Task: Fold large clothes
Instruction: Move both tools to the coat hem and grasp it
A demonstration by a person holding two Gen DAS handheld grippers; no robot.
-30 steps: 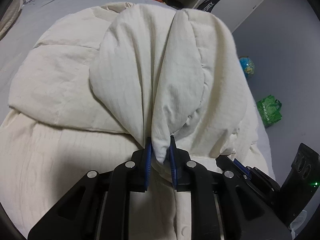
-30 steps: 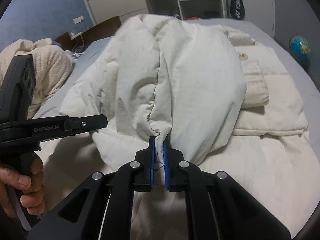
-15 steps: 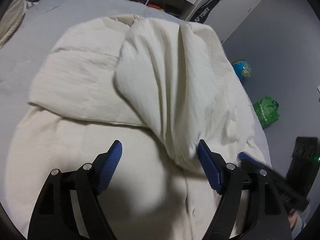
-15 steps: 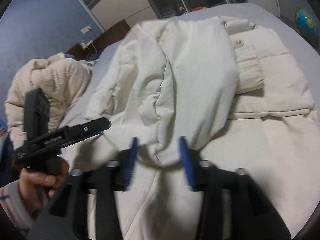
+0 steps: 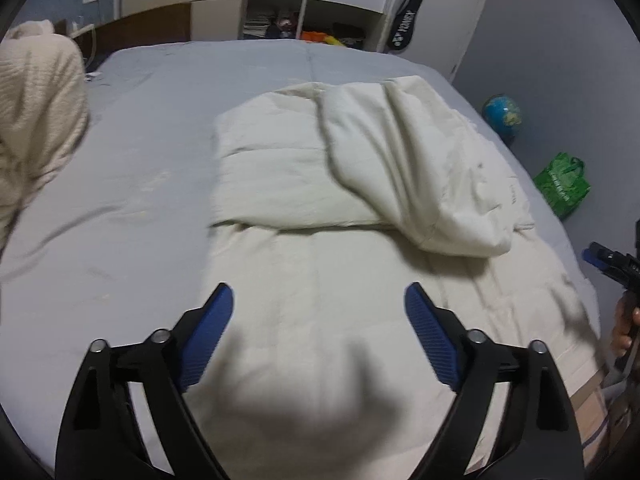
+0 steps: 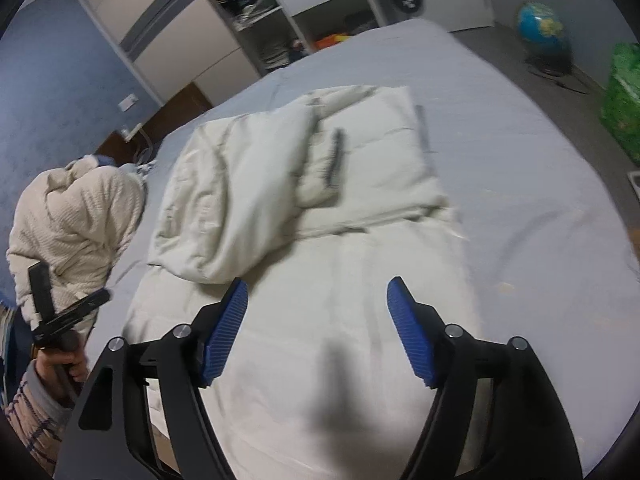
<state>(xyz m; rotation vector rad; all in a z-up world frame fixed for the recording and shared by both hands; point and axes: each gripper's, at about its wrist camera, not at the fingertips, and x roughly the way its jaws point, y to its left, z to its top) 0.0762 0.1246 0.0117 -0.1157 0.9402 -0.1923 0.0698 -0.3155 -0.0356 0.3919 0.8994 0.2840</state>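
Note:
A large cream padded coat [image 5: 320, 280] lies flat on the grey bed [image 5: 160, 100], also seen in the right wrist view [image 6: 320, 280]. One sleeve [image 5: 420, 176] lies folded loosely across its upper part, bunched toward the right; it shows in the right wrist view [image 6: 240, 192] on the left. My left gripper [image 5: 319, 304] is open and empty above the coat's lower half. My right gripper [image 6: 316, 300] is open and empty above the same area. Each gripper shows at the edge of the other's view [image 5: 612, 260] [image 6: 64, 312].
A cream knitted garment [image 5: 36, 120] is heaped at the bed's left side [image 6: 76, 220]. A globe [image 5: 502, 114] and a green bag [image 5: 562, 184] stand on the floor to the right. Shelves and drawers [image 5: 320, 0] stand beyond the bed.
Both grippers were shut on the sleeve a second ago. They opened, let it drop onto the coat, and pulled back and up away from it.

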